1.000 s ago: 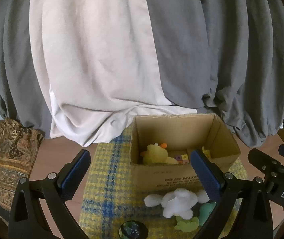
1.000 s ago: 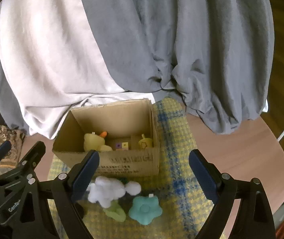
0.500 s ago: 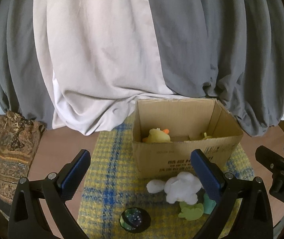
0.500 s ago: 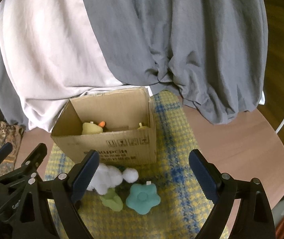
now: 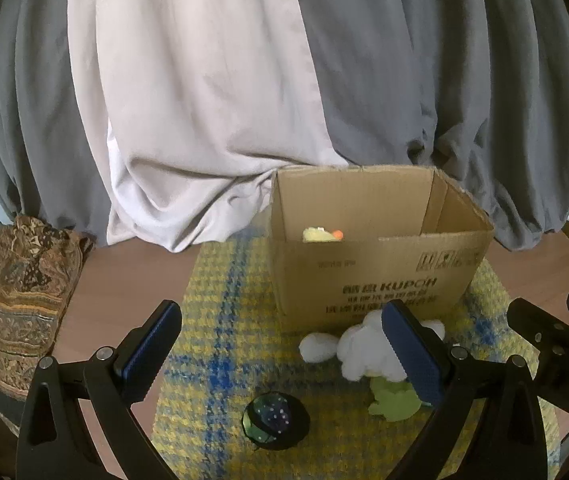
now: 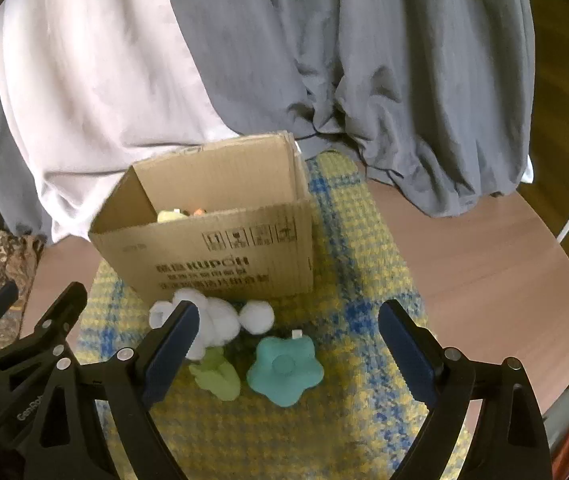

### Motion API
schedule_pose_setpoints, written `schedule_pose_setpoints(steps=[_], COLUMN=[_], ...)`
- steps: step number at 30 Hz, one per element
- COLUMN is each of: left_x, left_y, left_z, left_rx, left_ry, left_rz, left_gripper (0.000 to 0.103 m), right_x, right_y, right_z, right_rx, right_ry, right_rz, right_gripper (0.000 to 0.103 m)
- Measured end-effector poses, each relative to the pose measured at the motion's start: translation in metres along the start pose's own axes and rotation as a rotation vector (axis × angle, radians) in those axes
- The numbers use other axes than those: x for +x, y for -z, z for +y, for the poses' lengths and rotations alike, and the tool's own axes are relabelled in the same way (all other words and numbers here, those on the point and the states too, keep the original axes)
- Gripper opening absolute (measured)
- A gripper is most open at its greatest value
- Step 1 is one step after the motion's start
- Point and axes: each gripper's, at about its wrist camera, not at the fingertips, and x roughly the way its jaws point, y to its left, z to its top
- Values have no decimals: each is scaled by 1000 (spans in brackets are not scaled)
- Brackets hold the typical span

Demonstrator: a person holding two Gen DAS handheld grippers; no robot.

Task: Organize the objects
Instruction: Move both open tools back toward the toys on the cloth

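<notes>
An open cardboard box stands on a yellow and blue checked mat. A yellow duck toy shows inside it. In front of the box lie a white plush toy, a light green toy, a teal flower-shaped toy and a dark sparkly ball. My left gripper is open and empty above the mat near the ball. My right gripper is open and empty above the teal toy.
The mat lies on a round wooden table. Grey and white curtains hang behind the box. A patterned brown cushion sits at the left edge. The other gripper shows at each view's side.
Both grippers have dropped lower and drawn closer to the toys; the box now shows more of its front and less of its inside. Both stay open.
</notes>
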Motion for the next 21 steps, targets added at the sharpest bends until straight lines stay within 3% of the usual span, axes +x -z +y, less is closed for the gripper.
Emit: schedule_pose_setpoints(steps=[21], left_x=[23], left_y=[51], left_z=[-2], left_rx=[-8], left_ry=[-2], left_rz=[83], left_gripper=[102], right_x=[28], right_y=[37], right_z=[-8], right_rx=[1], right_ry=[20], right_rz=[79], right_gripper=[91])
